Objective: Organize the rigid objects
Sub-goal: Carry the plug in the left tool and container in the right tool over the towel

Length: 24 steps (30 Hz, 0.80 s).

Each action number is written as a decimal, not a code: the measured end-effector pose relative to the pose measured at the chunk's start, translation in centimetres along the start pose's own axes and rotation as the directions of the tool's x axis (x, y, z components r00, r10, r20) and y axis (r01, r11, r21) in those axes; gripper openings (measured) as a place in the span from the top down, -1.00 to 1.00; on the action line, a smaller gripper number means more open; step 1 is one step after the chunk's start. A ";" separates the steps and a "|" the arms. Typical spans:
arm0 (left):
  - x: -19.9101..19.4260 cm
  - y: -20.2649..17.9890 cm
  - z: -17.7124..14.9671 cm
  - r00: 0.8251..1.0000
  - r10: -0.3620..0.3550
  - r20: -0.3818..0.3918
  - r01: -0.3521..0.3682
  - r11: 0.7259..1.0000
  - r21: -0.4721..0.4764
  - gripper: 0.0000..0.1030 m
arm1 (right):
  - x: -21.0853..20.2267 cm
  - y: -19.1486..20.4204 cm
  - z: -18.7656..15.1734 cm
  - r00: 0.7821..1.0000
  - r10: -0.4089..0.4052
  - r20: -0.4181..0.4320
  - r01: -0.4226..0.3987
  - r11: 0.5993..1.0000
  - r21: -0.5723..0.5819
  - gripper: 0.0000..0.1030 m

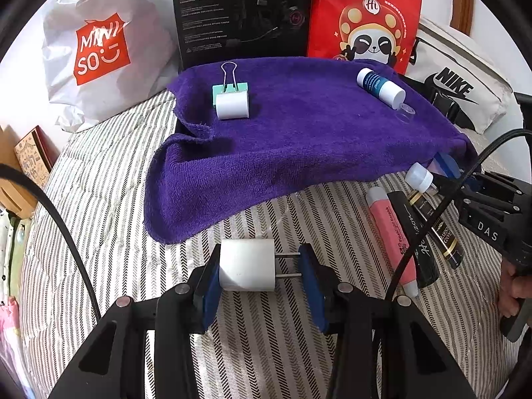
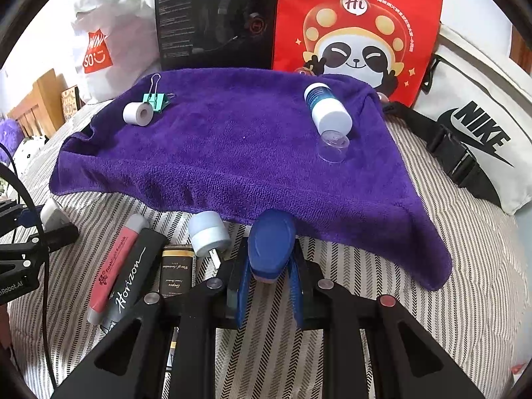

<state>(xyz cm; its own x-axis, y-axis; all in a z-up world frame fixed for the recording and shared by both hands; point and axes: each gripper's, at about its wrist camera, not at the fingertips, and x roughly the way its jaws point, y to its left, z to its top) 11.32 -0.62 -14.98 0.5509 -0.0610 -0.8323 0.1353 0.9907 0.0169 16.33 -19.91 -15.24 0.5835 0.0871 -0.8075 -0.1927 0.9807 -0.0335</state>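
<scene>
A towel (image 2: 232, 153) lies spread on the bed (image 2: 449, 232), toward its far edge. On the towel's far left corner a tape roll (image 2: 138, 113) touches a binder clip (image 2: 156, 99) just behind it; near the far right corner lies a bottle (image 2: 327, 108). Behind the towel stand a box (image 2: 216, 16) and, to its right, a paper bag (image 2: 359, 30). Before the towel's near edge, a highlighter (image 2: 113, 266), a marker (image 2: 133, 279) and a small tube (image 2: 176, 271) lie side by side, left to right.
</scene>
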 end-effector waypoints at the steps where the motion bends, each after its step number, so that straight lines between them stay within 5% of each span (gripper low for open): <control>1: 0.0 0.0 0.0 1.000 -0.001 0.002 0.001 1.000 -0.002 0.18 | 0.0 0.0 0.0 1.000 0.003 0.000 -0.003 1.000 0.003 0.60; 11: 0.1 0.1 0.3 1.000 -0.004 -0.021 0.003 1.000 -0.007 0.19 | 0.0 -0.3 -0.1 1.000 0.017 0.001 -0.017 1.000 0.013 0.59; 24: -2.6 0.8 1.0 0.998 -0.055 0.010 0.055 0.998 -0.018 0.19 | -3.3 -1.7 0.1 0.990 0.138 0.008 -0.138 0.989 0.045 0.60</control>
<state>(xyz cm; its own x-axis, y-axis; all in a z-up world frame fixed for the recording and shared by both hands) 10.82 0.20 -12.21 0.5506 -0.1161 -0.8266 0.1507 0.9878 -0.0384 14.79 -21.85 -12.42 0.5576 0.2227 -0.7997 -0.2359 0.9661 0.1047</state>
